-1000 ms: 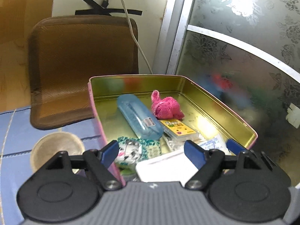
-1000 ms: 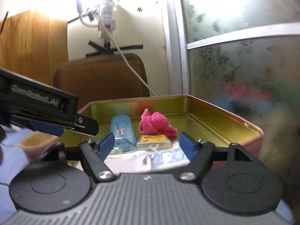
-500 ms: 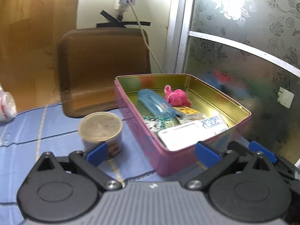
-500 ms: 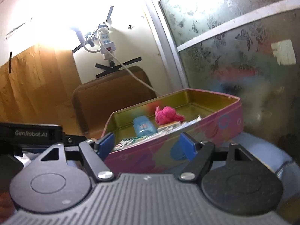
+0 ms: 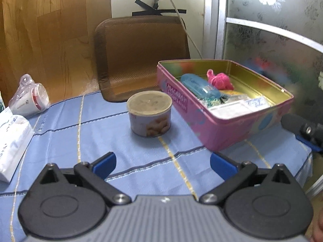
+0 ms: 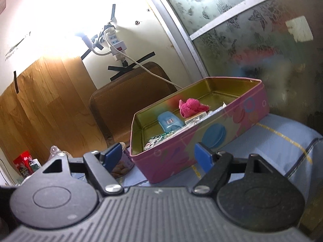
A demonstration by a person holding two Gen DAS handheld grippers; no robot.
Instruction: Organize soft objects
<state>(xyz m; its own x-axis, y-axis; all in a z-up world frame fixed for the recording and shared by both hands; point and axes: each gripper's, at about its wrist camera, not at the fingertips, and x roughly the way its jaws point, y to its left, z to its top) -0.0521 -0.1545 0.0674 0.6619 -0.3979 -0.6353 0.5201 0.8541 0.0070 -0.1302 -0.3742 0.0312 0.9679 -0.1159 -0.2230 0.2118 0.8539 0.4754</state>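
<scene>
The left claw point(image 5: 162, 164) hangs above the blue cloth-covered table point(image 5: 84, 141) with its blue-tipped fingers point(image 5: 105, 162) spread wide and nothing between them. Ahead stands a round lidded tin point(image 5: 149, 114), upright, just left of an open pink box point(image 5: 220, 130). Inside the box lie a pink soft toy point(image 5: 220, 79), a translucent blue case point(image 5: 199, 85) beside it, and flat packets and cards toward the near end. A brown seat back point(image 5: 141, 58) rises behind the table. At the left edge sit a cup wrapped in clear plastic point(image 5: 30, 97) and a white pack point(image 5: 12, 141). Part of the right claw point(image 5: 304, 132) shows at the far right, near the box's corner.
</scene>
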